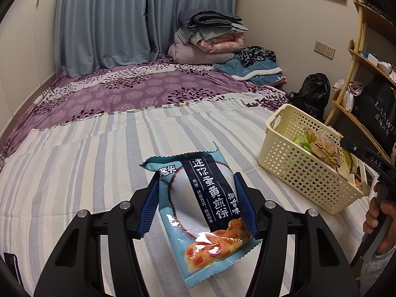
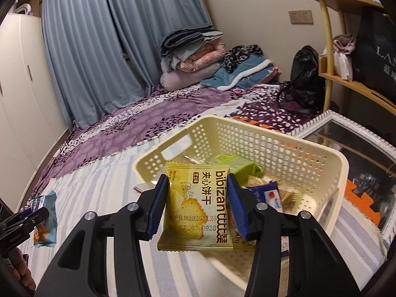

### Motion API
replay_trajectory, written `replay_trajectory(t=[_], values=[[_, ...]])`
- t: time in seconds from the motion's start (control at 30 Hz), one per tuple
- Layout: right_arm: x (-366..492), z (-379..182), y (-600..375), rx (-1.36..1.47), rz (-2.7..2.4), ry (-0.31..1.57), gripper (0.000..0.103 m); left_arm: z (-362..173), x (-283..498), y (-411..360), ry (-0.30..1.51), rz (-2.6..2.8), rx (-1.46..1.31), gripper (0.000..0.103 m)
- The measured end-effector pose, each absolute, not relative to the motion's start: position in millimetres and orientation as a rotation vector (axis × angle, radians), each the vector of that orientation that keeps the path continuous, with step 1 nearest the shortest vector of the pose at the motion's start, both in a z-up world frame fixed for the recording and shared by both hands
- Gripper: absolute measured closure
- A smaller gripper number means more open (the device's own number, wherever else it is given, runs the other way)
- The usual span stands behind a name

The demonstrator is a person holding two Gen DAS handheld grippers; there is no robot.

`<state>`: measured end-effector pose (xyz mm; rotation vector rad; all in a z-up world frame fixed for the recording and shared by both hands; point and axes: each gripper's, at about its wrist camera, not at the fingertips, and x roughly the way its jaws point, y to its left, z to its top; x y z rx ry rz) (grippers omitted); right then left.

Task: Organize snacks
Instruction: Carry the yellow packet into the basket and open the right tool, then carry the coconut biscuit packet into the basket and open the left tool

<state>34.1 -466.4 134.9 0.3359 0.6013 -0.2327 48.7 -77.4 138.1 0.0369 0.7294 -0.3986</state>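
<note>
My left gripper (image 1: 196, 185) is shut on a light blue egg-biscuit packet (image 1: 210, 247), held tilted above the striped sheet (image 1: 86, 173). The same packet (image 2: 47, 212) shows at the far left of the right wrist view. My right gripper (image 2: 197, 180) is shut on a yellow bibizan sandwich-biscuit packet (image 2: 195, 217), held upright over the near rim of a cream perforated basket (image 2: 272, 133). The basket (image 1: 297, 173) sits on the bed to the right of the left gripper and holds several snack packets, a green one (image 2: 237, 165) among them.
A small red-and-white wrapper (image 2: 143, 186) lies on the sheet left of the basket. Folded bedding (image 1: 208, 39) and a black bag (image 1: 314, 94) sit at the far end of the bed. A wooden shelf (image 1: 358, 61) and a white-framed panel (image 2: 351, 133) stand on the right.
</note>
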Motion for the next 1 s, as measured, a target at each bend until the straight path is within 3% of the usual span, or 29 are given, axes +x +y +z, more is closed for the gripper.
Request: replay_trajectory(t=[0.23, 1.0], values=[[28, 125, -484, 0.361, -0.288, 0.611, 0.037, 140, 47, -88, 0.728, -0.418, 0.048, 0.044], [43, 117, -476, 0.284, -0.216, 0.676, 0.028, 138, 46, -113, 0.737, -0.476, 0.065, 0.044]])
